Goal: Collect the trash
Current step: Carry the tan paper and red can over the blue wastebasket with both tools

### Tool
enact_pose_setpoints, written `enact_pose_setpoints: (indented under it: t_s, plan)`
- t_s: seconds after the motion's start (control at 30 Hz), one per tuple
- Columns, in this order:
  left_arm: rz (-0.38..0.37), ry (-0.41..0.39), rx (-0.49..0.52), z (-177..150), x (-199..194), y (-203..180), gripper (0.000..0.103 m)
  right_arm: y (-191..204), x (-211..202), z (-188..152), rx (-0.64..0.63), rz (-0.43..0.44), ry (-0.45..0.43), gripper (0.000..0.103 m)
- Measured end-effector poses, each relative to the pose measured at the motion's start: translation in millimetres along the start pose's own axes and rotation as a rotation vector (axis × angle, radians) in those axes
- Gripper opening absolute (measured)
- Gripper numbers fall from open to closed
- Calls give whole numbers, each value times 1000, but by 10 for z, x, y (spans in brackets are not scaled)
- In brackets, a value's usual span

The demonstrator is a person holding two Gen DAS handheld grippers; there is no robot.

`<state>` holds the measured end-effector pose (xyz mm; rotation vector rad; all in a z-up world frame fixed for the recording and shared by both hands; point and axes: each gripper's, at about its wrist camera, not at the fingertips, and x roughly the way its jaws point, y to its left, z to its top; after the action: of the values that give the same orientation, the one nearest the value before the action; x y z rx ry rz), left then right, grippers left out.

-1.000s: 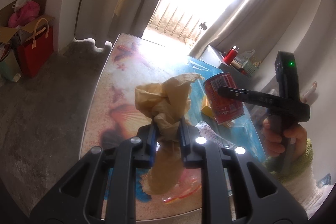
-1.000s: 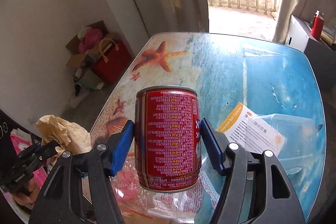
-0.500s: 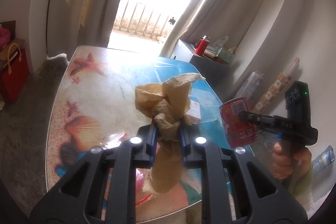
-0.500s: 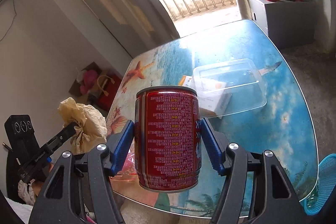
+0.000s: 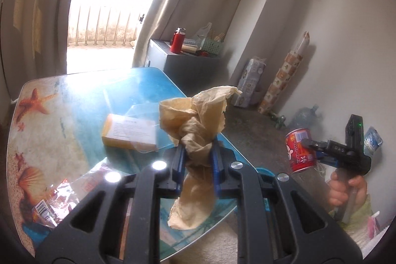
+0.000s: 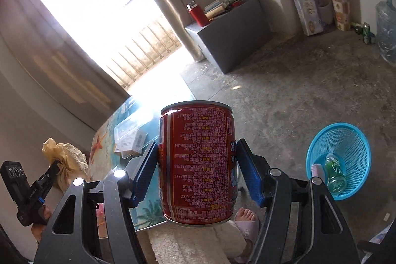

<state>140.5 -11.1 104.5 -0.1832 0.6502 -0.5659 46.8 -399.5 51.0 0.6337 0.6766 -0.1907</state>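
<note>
My left gripper [image 5: 196, 165] is shut on a crumpled tan paper wad [image 5: 198, 120], held above the near right edge of the beach-print table [image 5: 49, 115]. My right gripper [image 6: 196, 170] is shut on a red drink can [image 6: 198, 160], held upright in the air over the floor past the table's edge. The can [image 5: 300, 150] and right gripper also show at the right of the left wrist view. The paper wad [image 6: 64, 160] shows at the left of the right wrist view. A blue mesh trash basket [image 6: 346, 140] stands on the floor at right, holding a green bottle [image 6: 334, 175].
On the table lie a yellow box [image 5: 126, 132] under a clear plastic lid [image 5: 146, 115] and a red wrapper [image 5: 57, 199]. A grey cabinet [image 6: 227, 34] with a red flask [image 6: 196, 14] stands by the curtain. Rolls and a water jug [image 6: 386, 29] line the wall. My slippered foot [image 6: 246, 222] is below.
Both grippers swung right, away from the table toward the floor. The can now hangs beyond the table edge and the blue basket has come into the right wrist view.
</note>
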Motion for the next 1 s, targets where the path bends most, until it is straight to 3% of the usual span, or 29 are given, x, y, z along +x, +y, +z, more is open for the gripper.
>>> enact_pose_setpoints:
  t_s: [0.27,0.57,0.8,1.0]
  plan:
    - [-171,119,162,-50,661,-1006,16,-1117,-518,-205,189,-140,-98,63]
    - [-307,335,231,-644,1617,-1985,16,-1996,-330,-553,320,-206,-5,63]
    - [-305,551,189,-1228,2693,-2350,16,-2456,22,-673,373,-225,71,63]
    - [-233,702,185,-1818,3663,-2503,16,-2794,524,-593,393,-276,146,63]
